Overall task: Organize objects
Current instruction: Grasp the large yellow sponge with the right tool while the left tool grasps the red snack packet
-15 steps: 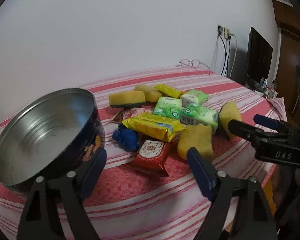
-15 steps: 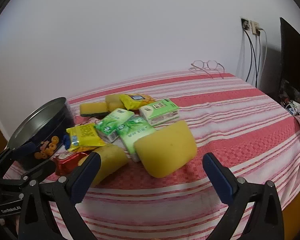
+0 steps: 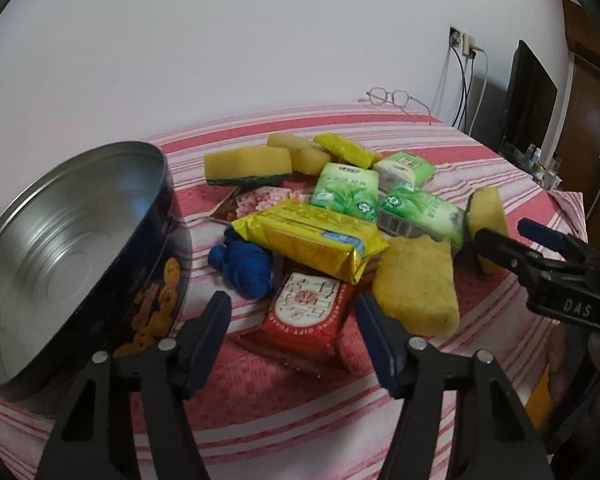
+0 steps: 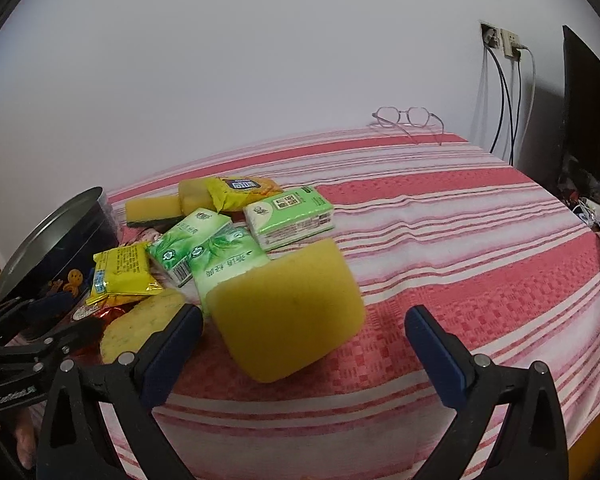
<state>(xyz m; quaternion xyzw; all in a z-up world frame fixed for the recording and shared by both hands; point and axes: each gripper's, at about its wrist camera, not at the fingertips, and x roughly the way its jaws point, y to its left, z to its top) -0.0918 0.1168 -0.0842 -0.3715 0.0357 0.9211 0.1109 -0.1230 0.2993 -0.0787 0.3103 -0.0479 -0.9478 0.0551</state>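
A pink-and-white striped tablecloth [image 4: 480, 248] is seen covering the table, with a pile of small goods heaped on it. In the left wrist view the left gripper [image 3: 292, 320] is held low, its jaws part-way apart and closing, nothing pressed between the pads; a red snack packet [image 3: 306, 312] lies on the cloth in the gap. An open metal cookie tin [image 3: 72, 248], tilted with its rim raised, is placed at 9 o'clock of the pile. At 11 o'clock from the red packet a blue cloth bundle [image 3: 242, 264] is seen, touching a yellow foil packet [image 3: 316, 240] that rests on top of the red one. At 3 o'clock of the red packet a speckled yellow sponge [image 3: 418, 284] lies flat. Green tissue packs [image 3: 346, 190] are stacked at 12 o'clock, with a green-backed yellow sponge [image 3: 246, 164] at 11 o'clock. The right gripper [image 3: 516, 240] is seen entering from 3 o'clock.

In the right wrist view the right gripper [image 4: 304, 332] is spread wide, empty; a large yellow sponge [image 4: 288, 308] sits tilted between the fingers, not touched by the pads. Eyeglasses [image 4: 410, 118] are left at 12 o'clock on the far edge, well apart. Wall sockets with cables [image 4: 504, 46] are seen at 2 o'clock.
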